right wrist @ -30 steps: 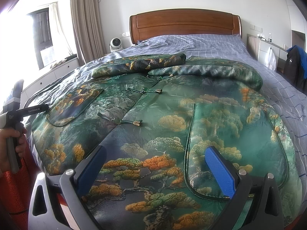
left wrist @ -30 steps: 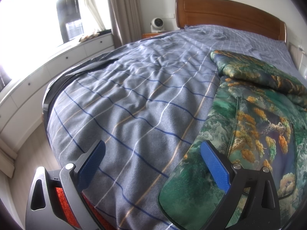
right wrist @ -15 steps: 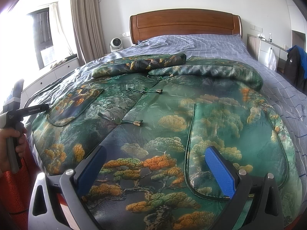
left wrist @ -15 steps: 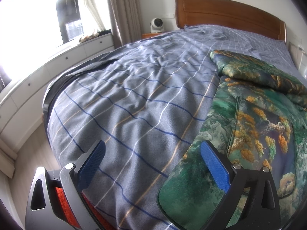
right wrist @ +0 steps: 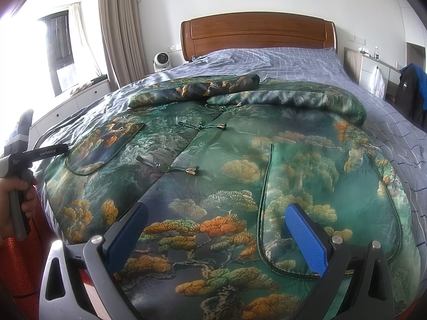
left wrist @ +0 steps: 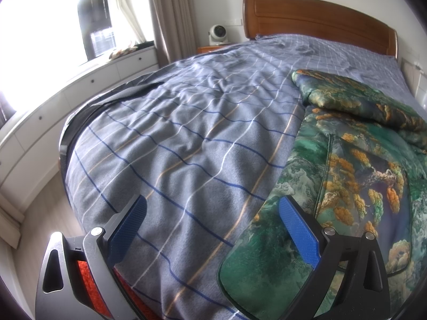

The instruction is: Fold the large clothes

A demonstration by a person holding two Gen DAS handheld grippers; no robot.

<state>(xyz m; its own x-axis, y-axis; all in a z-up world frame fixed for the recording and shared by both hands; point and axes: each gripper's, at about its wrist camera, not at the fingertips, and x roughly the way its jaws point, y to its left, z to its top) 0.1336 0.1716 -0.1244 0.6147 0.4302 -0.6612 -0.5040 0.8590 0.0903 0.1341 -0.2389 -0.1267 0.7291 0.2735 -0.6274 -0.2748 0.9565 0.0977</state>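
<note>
My left tool (left wrist: 210, 229) gapes wide over the near bed (left wrist: 186, 138) edge, its right finger above the jacket (left wrist: 355, 176) hem. My right tool (right wrist: 216, 229) is wide too, holding nothing, above the jacket (right wrist: 226, 160), which lies flat with both sleeves folded across the far end.

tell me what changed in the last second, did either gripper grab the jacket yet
Nothing visibly changed. The left gripper and right gripper are both open as before, hovering over the near hem of the green brocade jacket, neither holding it. The jacket lies flat on the checked bedspread with its sleeves folded across the top, same as a second ago.
</note>
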